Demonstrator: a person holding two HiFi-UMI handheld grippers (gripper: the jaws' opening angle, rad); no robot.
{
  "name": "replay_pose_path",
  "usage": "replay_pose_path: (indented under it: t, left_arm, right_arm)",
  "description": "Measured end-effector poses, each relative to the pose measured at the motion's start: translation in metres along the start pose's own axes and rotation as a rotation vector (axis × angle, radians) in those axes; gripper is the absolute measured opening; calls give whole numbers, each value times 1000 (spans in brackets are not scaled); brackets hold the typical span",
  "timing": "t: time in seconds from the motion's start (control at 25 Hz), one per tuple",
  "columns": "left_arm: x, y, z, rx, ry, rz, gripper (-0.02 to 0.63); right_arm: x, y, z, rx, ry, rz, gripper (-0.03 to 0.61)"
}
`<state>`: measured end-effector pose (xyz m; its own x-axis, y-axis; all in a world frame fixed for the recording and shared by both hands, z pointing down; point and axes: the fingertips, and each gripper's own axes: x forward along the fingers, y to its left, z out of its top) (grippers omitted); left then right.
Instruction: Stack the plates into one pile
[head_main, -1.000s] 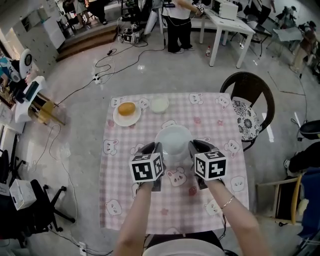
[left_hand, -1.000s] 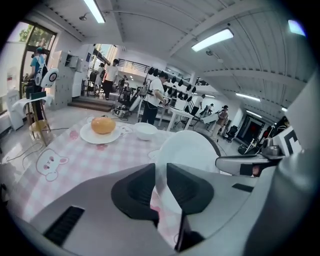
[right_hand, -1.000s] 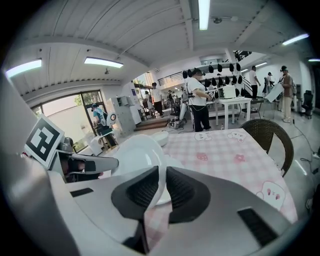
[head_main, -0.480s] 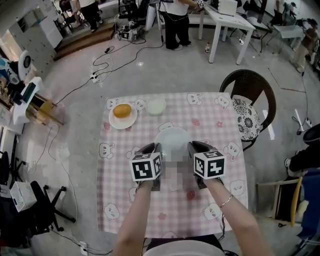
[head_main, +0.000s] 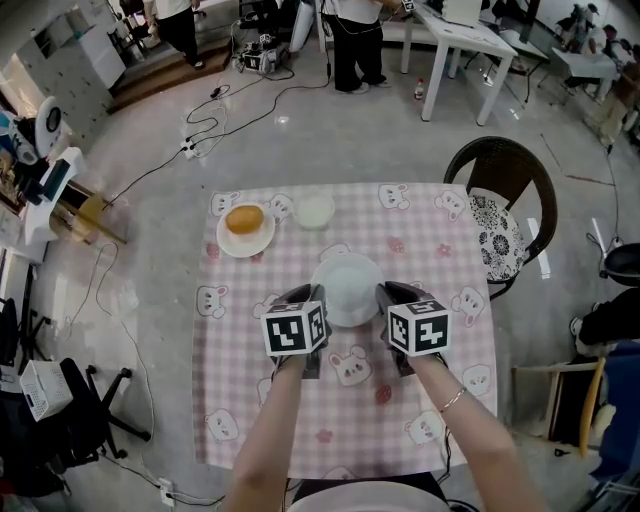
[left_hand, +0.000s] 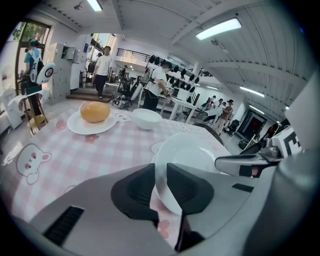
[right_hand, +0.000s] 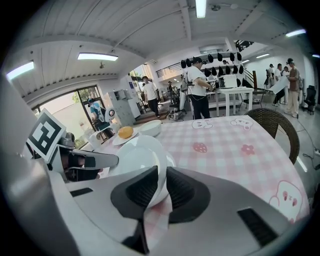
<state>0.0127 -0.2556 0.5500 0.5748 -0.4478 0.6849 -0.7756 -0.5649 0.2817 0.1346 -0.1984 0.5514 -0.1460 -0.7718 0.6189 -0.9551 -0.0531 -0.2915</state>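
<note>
A deep white plate (head_main: 347, 288) is held over the middle of the pink checked tablecloth (head_main: 440, 240). My left gripper (head_main: 310, 300) is shut on its left rim. My right gripper (head_main: 390, 297) holds the opposite rim. In the left gripper view the plate (left_hand: 187, 155) stands tilted, its rim clamped between the dark pads (left_hand: 136, 187). In the right gripper view the rim of the plate (right_hand: 137, 155) sits between the pads (right_hand: 184, 187); these jaws have just been opening a little, with the rim still touching them. A second plate (head_main: 246, 236) at the far left carries an orange bun (head_main: 245, 218).
A small white bowl (head_main: 314, 211) sits beside the bun plate at the table's far edge. A dark wicker chair (head_main: 500, 190) stands at the far right corner. People stand by white desks in the background, and cables lie on the floor.
Both grippers have sunk slightly toward the tablecloth with the white plate still between them.
</note>
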Motion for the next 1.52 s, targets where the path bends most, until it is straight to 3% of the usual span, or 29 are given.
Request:
replay_pose_path:
  t: [0.36, 0.6, 0.88, 1.4, 1.52]
  left_arm:
    - [19, 2, -6, -1, 33, 1, 89]
    - [24, 5, -6, 3, 28, 3, 91]
    - [26, 6, -5, 6, 21, 2, 91]
    - [14, 17, 2, 4, -70, 56, 90]
    - [5, 17, 8, 21, -103, 67, 59]
  right_arm:
    - [14, -14, -7, -24, 32, -22, 63]
    - [20, -14, -5, -55, 31, -28, 14]
    - [27, -6, -7, -79, 35, -18, 12]
    - [19, -7, 2, -71, -34, -19, 6]
    - [13, -2, 8, -72, -65, -11, 6]
